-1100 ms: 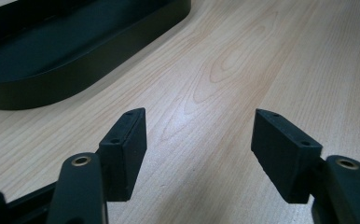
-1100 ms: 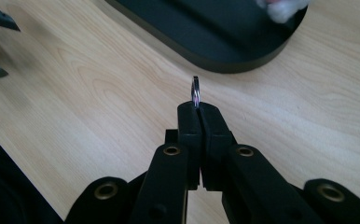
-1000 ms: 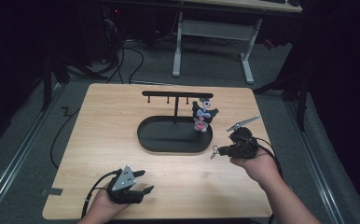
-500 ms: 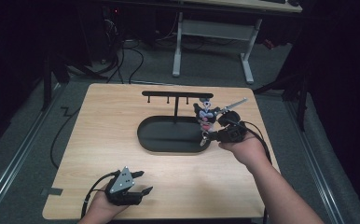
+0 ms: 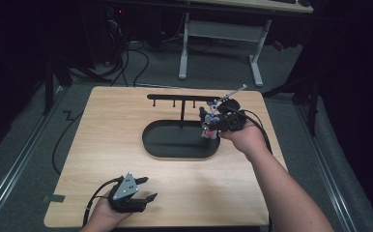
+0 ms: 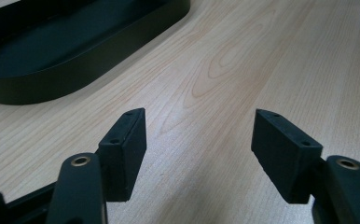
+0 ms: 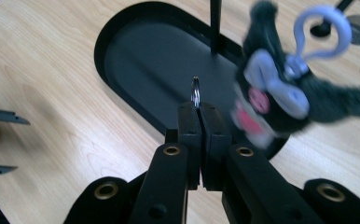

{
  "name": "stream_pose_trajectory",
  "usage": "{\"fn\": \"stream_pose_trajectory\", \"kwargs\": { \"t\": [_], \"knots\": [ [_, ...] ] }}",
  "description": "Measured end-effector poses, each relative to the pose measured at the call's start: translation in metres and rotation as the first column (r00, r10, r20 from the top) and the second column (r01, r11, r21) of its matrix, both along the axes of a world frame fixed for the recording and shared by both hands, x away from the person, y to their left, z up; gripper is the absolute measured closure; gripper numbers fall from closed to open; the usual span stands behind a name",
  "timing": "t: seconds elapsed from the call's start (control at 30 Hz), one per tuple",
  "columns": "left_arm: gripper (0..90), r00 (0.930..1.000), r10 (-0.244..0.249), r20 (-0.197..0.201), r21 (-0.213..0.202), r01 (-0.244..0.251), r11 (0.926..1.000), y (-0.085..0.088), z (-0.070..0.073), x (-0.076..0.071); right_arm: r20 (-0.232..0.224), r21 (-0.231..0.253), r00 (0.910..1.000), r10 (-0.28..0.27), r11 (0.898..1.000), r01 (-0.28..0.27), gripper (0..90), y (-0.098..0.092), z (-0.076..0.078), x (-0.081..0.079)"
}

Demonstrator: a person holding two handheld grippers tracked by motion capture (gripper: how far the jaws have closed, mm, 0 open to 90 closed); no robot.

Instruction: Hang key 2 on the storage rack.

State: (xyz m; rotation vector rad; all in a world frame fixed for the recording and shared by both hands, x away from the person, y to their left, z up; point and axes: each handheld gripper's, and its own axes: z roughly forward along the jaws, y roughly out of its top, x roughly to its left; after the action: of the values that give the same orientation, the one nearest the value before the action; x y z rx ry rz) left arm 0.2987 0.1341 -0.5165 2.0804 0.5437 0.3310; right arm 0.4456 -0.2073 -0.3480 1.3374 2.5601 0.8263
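Note:
My right gripper (image 5: 212, 124) hovers over the right end of the black oval tray (image 5: 155, 145), shut on a thin silver key ring (image 7: 195, 91) that sticks up from its pads (image 7: 200, 109). Just beside it, to the right in the right gripper view, hangs a dark plush toy (image 7: 271, 98) with lilac ears and a lilac clasp (image 7: 319, 28), blurred. From above, the plush toy (image 5: 208, 115) sits under the right end of the hook rack (image 5: 175, 97). My left gripper (image 5: 148, 188) rests open near the table's front left, jaws empty (image 6: 199, 149).
The rack's post (image 7: 215, 23) rises from the tray's back. The tray wall (image 6: 38, 88) lies ahead and left of the left gripper. Bare wooden table (image 5: 112, 121) surrounds the tray. A desk frame and cables stand on the floor beyond the far edge.
My right gripper has moved left and up from the table's right side to the plush toy at the rack's end, still shut on the ring. The left gripper has stayed put.

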Motion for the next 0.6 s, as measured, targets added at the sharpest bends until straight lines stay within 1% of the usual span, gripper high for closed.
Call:
{"fn": "stream_pose_trajectory", "kwargs": {
  "t": [0.1, 0.2, 0.23, 0.27, 0.3, 0.33, 0.37, 0.4, 0.43, 0.47, 0.53, 0.57, 0.6],
  "knots": [
    [36.2, 1.0000, 0.004, 0.002, -0.005, -0.004, 1.0000, 0.000, 0.000, 0.000, 0.002, -0.005, 1.0000, -0.002, 1.000, 0.002, 89.6, 0.006, 0.004, 0.008],
    [36.2, 1.0000, 0.009, 0.000, -0.008, -0.009, 0.9999, 0.001, 0.000, 0.000, 0.011, 0.004, 0.9999, 0.000, 1.000, 0.000, 89.7, 0.011, 0.008, 0.015],
    [36.2, 0.9996, 0.017, -0.020, -0.028, -0.018, 0.9995, 0.000, -0.001, -0.001, 0.011, 0.007, 0.9999, -0.004, 1.000, 0.004, 89.7, 0.013, 0.010, 0.018],
    [36.2, 0.9997, 0.016, -0.019, -0.025, -0.016, 0.9995, 0.001, -0.001, -0.001, 0.013, 0.006, 0.9999, -0.002, 1.000, 0.002, 89.6, 0.014, 0.011, 0.020],
    [36.2, 0.9994, 0.023, -0.025, -0.040, -0.024, 0.9989, 0.000, -0.001, -0.001, 0.015, 0.006, 0.9999, 0.000, 1.000, 0.000, 89.7, 0.016, 0.012, 0.022],
    [36.2, 0.9996, 0.021, -0.020, -0.032, -0.022, 0.9993, 0.001, -0.001, 0.000, 0.013, 0.006, 0.9999, 0.000, 1.000, 0.000, 89.7, 0.018, 0.013, 0.024],
    [36.2, 0.9995, 0.023, -0.023, -0.035, -0.024, 0.9991, 0.001, -0.001, -0.001, 0.015, 0.008, 0.9999, 0.003, 1.000, -0.003, 89.7, 0.020, 0.014, 0.026],
    [36.2, 0.9994, 0.025, -0.025, -0.040, -0.026, 0.9989, 0.001, -0.001, -0.001, 0.018, 0.008, 0.9998, 0.006, 1.000, -0.006, 89.7, 0.021, 0.015, 0.028],
    [36.2, 0.9990, 0.030, -0.034, -0.053, -0.032, 0.9981, 0.001, -0.002, -0.001, 0.021, 0.008, 0.9998, 0.008, 1.000, -0.008, 89.7, 0.023, 0.016, 0.029],
    [36.2, 0.9990, 0.031, -0.033, -0.054, -0.033, 0.9980, 0.001, -0.002, -0.001, 0.017, 0.008, 0.9999, 0.002, 1.000, -0.002, 89.7, 0.025, 0.018, 0.031],
    [36.3, 0.9989, 0.031, -0.036, -0.056, -0.033, 0.9979, 0.001, -0.002, -0.001, 0.025, 0.014, 0.9997, 0.006, 1.000, -0.007, 89.7, 0.027, 0.020, 0.034],
    [36.2, 0.9990, 0.029, -0.033, -0.049, -0.031, 0.9983, 0.001, -0.002, -0.001, 0.025, 0.022, 0.9997, 0.005, 1.000, -0.006, 89.7, 0.027, 0.021, 0.036],
    [36.3, 0.9989, 0.032, -0.036, -0.054, -0.033, 0.9980, 0.001, -0.002, -0.001, 0.024, 0.023, 0.9997, 0.006, 1.000, -0.006, 89.7, 0.028, 0.021, 0.037]
  ]
}}
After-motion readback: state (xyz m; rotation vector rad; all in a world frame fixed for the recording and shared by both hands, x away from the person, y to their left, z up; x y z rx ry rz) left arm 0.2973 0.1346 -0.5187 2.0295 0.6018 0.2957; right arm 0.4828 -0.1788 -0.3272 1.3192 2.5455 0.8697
